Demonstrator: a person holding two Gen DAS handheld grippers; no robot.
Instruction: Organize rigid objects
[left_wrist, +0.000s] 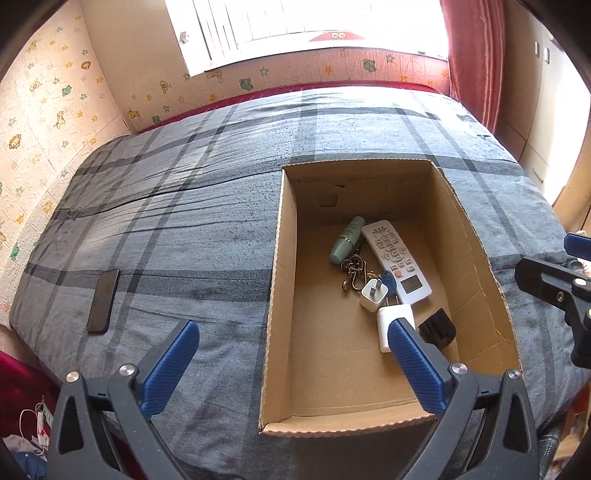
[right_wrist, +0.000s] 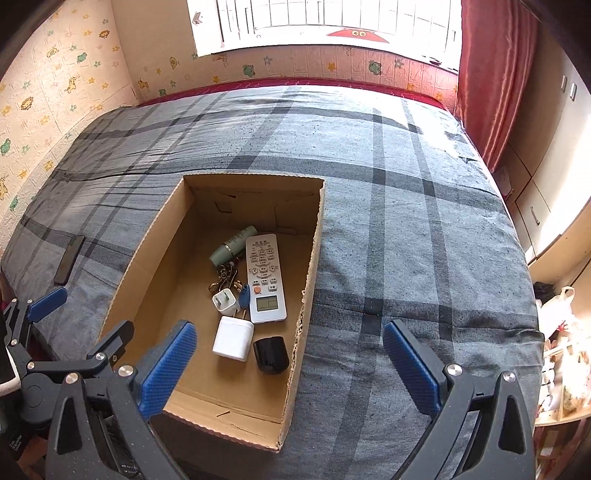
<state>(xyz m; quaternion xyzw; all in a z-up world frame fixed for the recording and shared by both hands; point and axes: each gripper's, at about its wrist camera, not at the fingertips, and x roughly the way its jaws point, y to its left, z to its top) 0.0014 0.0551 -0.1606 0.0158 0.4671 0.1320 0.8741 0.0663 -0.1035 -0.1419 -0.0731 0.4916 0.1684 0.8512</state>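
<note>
oddly, the remote's (right_wrist: 265, 278) button labels in the box (right_wrist: 147, 251) stay unreadable.

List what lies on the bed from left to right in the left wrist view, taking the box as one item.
Black phone → open cardboard box, holding the remote, chargers, keys, green tube and a black object → the right gripper at the frame's right edge.

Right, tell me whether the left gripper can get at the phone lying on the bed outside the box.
Probably yes. The phone lies flat on the bedspread left of the box, with nothing on or around it. The left gripper has its jaws wide open and empty, and bare cover lies between them and the phone.
</note>
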